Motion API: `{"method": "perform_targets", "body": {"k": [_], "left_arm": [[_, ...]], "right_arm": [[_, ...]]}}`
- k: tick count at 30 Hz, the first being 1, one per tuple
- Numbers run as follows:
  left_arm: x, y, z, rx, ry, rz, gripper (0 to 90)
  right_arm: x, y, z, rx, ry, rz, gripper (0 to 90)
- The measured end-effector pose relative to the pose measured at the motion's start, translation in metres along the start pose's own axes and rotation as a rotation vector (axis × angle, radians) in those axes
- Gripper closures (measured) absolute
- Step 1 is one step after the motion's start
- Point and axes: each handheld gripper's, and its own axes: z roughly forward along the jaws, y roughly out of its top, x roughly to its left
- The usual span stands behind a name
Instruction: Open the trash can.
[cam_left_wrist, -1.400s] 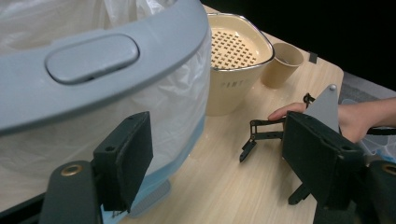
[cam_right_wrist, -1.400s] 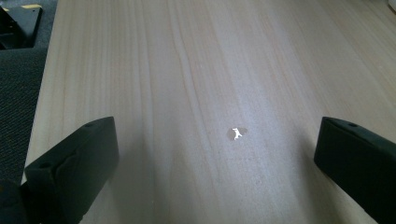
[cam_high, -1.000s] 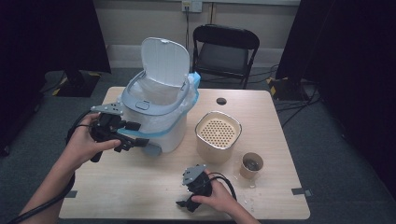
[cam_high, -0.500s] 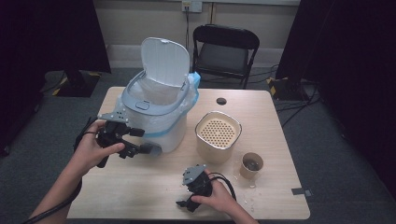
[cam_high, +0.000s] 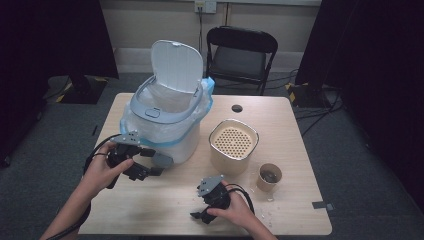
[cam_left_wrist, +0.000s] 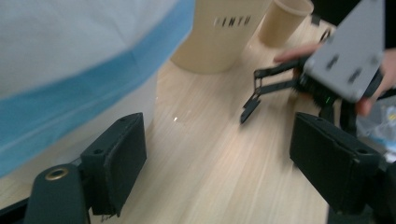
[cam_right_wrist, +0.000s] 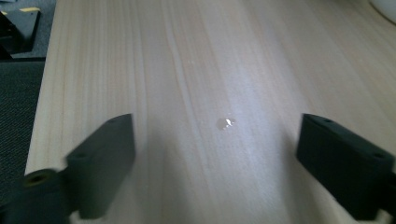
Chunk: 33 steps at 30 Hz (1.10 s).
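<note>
1. the left gripper (cam_high: 150, 167) sits in the person's left hand at the near-left part of the wooden table (cam_high: 280, 120), its tip just beside the lower front of the white bin (cam_high: 165, 125) – whether it touches the bin i cannot tell.
2. in the left gripper view its two black jaws stand wide apart with nothing between them, bare table under the gap.
3. the bin stands on the left half of the table, lid tipped up, a bag with a blue band (cam_left_wrist: 70, 98) draped over its rim.
4. the right gripper (cam_high: 202, 215) rests low at the near edge of the table, held by the right hand (cam_high: 240, 212), well apart from the bin.
5. its jaws are spread wide too – the right gripper view has only wood grain and a small glinting spot (cam_right_wrist: 225, 123) between them.
6. a beige perforated-top container (cam_high: 233, 145) stands right of the bin, with a small paper cup (cam_high: 270, 176) just beyond it.
</note>
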Motion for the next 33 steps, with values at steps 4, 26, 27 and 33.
{"method": "perform_targets", "body": {"k": [4, 26, 27, 33], "left_arm": [[0.000, -0.009, 0.008, 0.007, -0.013, 0.005, 18.4], [0.004, -0.045, 0.055, 0.070, -0.059, -0.010, 18.5], [0.003, -0.045, 0.056, 0.073, -0.060, -0.006, 18.5], [0.001, -0.048, 0.063, 0.099, -0.061, 0.007, 18.4]], "right_arm": [[-0.003, -0.001, -0.005, -0.002, 0.007, 0.017, 14.0], [-0.006, -0.014, -0.048, -0.027, -0.033, 0.097, 15.0], [-0.007, -0.015, -0.051, -0.034, -0.034, 0.102, 15.1], [-0.007, -0.020, -0.061, -0.029, -0.055, 0.111, 15.4]]}}
